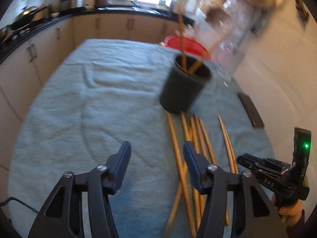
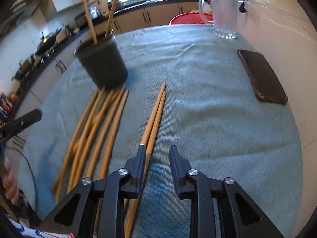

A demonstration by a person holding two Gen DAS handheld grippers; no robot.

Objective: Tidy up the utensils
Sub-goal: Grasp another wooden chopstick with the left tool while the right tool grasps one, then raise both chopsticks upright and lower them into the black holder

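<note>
A dark round holder stands on the teal cloth with two wooden chopsticks upright in it; it also shows in the right wrist view. Several loose chopsticks lie on the cloth in front of it, also seen in the right wrist view. A separate pair of chopsticks lies to their right. My left gripper is open and empty above the cloth, left of the pile. My right gripper is open, its left finger over the pair.
A black phone lies at the table's right side near the wall. A glass pitcher stands at the far right corner. A red tub sits beyond the table's far edge. Kitchen counters run along the left and back.
</note>
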